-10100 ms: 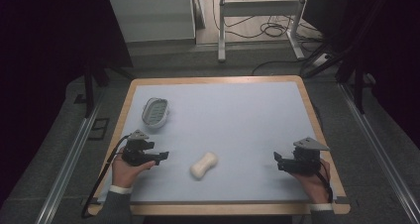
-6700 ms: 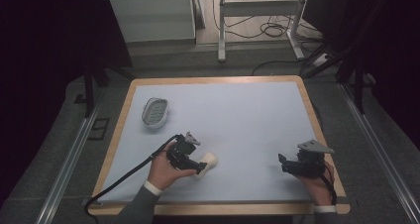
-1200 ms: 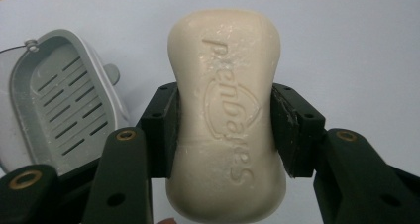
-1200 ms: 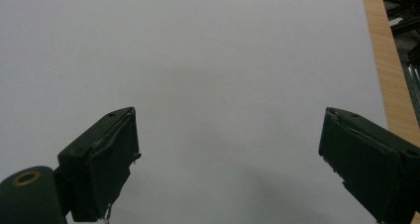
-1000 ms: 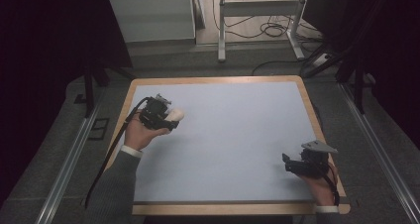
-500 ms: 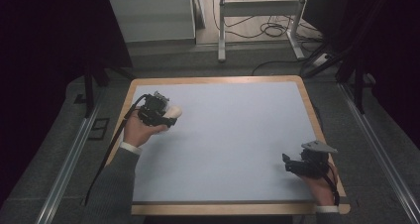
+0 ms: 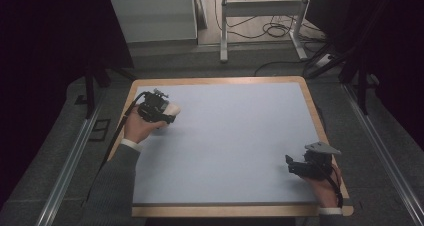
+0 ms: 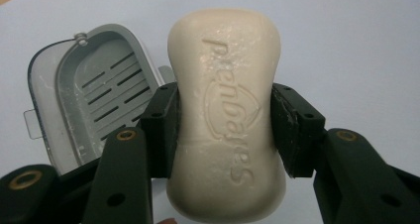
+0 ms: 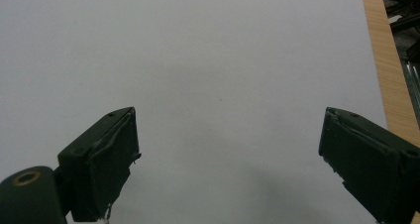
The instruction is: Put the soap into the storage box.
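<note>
- The left hand-held gripper [image 7: 167,113] had carried the cream-coloured, waisted bar of soap [image 8: 227,115] from the near middle of the counter to its ten o'clock corner, and now held it there, jaws clamped on the bar's narrow waist.
- In the left gripper view the grey plastic soap dish with a slotted drain insert [image 8: 94,100] lay open just beyond and to nine o'clock of the bar; I judged the soap was not yet in it, so a short lowering move seemed to be what was left.
- The right hand-held gripper [image 7: 295,167] had stayed at the four o'clock corner, jaws spread wide with nothing between them.
- The counter [image 7: 235,136] was a pale blue sheet with a light wooden rim.
- Around it the room was dark, with grey floor, metal rails at either side, and a white cabinet [image 7: 152,16] and cables at twelve o'clock.
</note>
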### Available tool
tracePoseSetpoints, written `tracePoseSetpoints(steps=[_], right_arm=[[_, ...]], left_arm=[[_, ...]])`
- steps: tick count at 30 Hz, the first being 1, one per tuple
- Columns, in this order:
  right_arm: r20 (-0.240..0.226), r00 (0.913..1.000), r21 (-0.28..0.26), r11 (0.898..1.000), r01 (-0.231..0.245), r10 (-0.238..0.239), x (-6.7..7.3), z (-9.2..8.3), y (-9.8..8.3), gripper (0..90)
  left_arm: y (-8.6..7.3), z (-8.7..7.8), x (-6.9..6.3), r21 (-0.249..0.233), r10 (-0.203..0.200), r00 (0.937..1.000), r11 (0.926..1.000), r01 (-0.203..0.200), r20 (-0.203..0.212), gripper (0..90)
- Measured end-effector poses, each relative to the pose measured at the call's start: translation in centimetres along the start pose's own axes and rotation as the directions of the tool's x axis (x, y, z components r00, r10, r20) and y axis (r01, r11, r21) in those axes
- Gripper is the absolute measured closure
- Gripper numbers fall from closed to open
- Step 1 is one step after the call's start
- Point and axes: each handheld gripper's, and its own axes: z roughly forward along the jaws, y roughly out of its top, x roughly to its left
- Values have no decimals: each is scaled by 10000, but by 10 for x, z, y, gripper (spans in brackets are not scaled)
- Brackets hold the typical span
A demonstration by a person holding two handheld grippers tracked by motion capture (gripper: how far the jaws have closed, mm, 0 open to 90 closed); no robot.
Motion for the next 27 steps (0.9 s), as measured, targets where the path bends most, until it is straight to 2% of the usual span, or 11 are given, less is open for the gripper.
tracePoseSetpoints(steps=[13,27], right_arm=[[8,10000,-7,10000,29,-29,0,0,0,83],[44,10000,-19,10000,-22,22,-2,-1,0,83]], left_arm=[[2,7,18,112,-509,9981,9986,513,-344,495],[4,17,33,272,-1006,9937,9944,1020,-490,495]])
